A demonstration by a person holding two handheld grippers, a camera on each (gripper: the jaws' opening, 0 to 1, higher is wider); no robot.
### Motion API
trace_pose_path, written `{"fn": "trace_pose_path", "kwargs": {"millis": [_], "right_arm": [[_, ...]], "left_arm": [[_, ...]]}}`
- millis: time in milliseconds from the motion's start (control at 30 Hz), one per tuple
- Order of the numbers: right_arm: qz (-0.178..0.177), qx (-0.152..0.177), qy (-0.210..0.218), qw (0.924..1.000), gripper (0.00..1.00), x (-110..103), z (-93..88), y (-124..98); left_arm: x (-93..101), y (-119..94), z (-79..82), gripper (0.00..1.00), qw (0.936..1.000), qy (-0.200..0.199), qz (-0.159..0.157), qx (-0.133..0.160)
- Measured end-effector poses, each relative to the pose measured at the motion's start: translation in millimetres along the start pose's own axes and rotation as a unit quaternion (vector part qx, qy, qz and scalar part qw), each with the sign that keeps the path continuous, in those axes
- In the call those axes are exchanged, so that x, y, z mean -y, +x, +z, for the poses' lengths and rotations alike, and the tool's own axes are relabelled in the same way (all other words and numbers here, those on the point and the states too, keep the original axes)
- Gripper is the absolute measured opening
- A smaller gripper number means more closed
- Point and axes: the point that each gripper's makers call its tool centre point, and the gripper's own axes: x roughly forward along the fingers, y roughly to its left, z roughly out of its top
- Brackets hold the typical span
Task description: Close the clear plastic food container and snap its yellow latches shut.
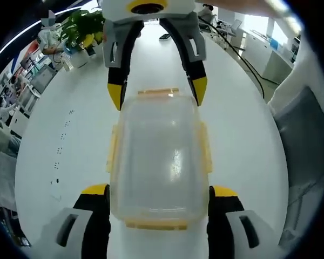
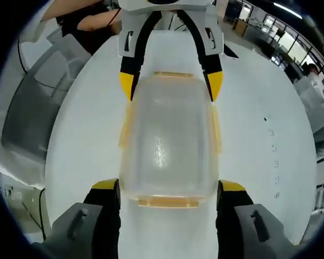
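With the clear container [image 1: 157, 156] lying lidded on the white table [image 1: 75, 135] between my two facing grippers, left [image 1: 159, 191] and right [image 2: 167, 189], both spread wide astride its ends, I judged each end latch [image 1: 156, 223] wanted one square, even press.

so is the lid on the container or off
On. The clear lid sits flat over the container, its yellow latches lying along its edges; whether they are snapped shut, cannot tell.
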Motion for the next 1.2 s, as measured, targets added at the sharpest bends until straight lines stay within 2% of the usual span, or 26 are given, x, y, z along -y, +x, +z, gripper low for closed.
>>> {"fn": "trace_pose_path", "kwargs": {"millis": [233,300,333,367,467,500,600,667,767,800,867,900,933,967,1033,1067,1100,1167,1200], "right_arm": [[-0.018,0.009,0.008,0.9998,0.70,1,-0.2,-1],[-0.040,0.007,0.002,0.9992,0.79,6,-0.8,-4],[-0.039,0.010,0.005,0.9992,0.88,5,0.0,-6],[-0.043,0.017,0.012,0.9989,0.92,4,2.2,-9],[-0.059,0.019,0.011,0.9980,0.91,3,2.8,-21],[-0.061,0.016,0.014,0.9979,0.92,2,1.3,-24],[-0.068,0.007,0.024,0.9974,0.90,-6,-2.9,-35],[-0.075,0.007,0.030,0.9967,0.88,-12,-2.8,-40],[-0.081,0.012,0.042,0.9958,0.90,-20,-0.1,-46],[-0.087,0.011,0.048,0.9950,0.90,-24,0.5,-50],[-0.105,0.013,0.052,0.9930,0.91,-26,2.1,-56],[-0.118,0.022,0.052,0.9913,0.93,-27,5.8,-60],[-0.130,0.034,0.055,0.9894,0.95,-27,9.8,-64],[-0.140,0.058,0.058,0.9868,0.97,-30,17.7,-68],[-0.154,0.082,0.071,0.9821,0.99,-34,26.0,-75],[-0.161,0.095,0.080,0.9791,0.99,-38,30.6,-79],[-0.163,0.108,0.088,0.9767,0.99,-42,34.8,-82],[-0.167,0.146,0.105,0.9694,0.99,-54,48.5,-88],[-0.172,0.168,0.107,0.9647,0.99,-61,56.6,-91]], "left_arm": [[-2.6,-4,-3.1,0.69,0.9999,0.004,0.015,-0.006],[-2.3,-5,-4.0,0.71,0.9997,0.010,0.020,-0.009],[-2.8,-6,-4.7,0.74,0.9996,0.009,0.023,-0.010],[-2.2,-7,-6.5,0.77,0.9996,0.006,0.025,-0.008],[-5.3,-15,-11.1,0.81,0.9990,-0.003,0.044,-0.002],[-3.4,-19,-10.6,0.81,0.9984,-0.031,0.047,0.007],[5.7,-28,0.0,0.82,0.9957,-0.070,0.033,0.051],[1.3,-38,7.8,0.86,0.9915,-0.077,0.056,0.088],[4.5,-51,10.2,0.99,0.9854,-0.103,0.077,0.111],[8.2,-54,9.9,0.99,0.9832,-0.118,0.077,0.116],[16.6,-66,18.7,0.99,0.9731,-0.149,0.075,0.159],[17.6,-75,25.3,0.99,0.9648,-0.157,0.088,0.192],[23.6,-81,26.9,0.99,0.9620,-0.162,0.084,0.203],[29.7,-89,28.1,0.99,0.9568,-0.173,0.087,0.217],[37.2,-97,26.8,0.99,0.9528,-0.177,0.099,0.225],[43.7,-103,27.2,0.99,0.9487,-0.182,0.104,0.237],[52.2,-108,29.1,0.99,0.9389,-0.207,0.103,0.255],[68.9,-112,34.1,0.99,0.9208,-0.255,0.079,0.285],[79.3,-115,33.0,0.99,0.9145,-0.267,0.072,0.295]]}}
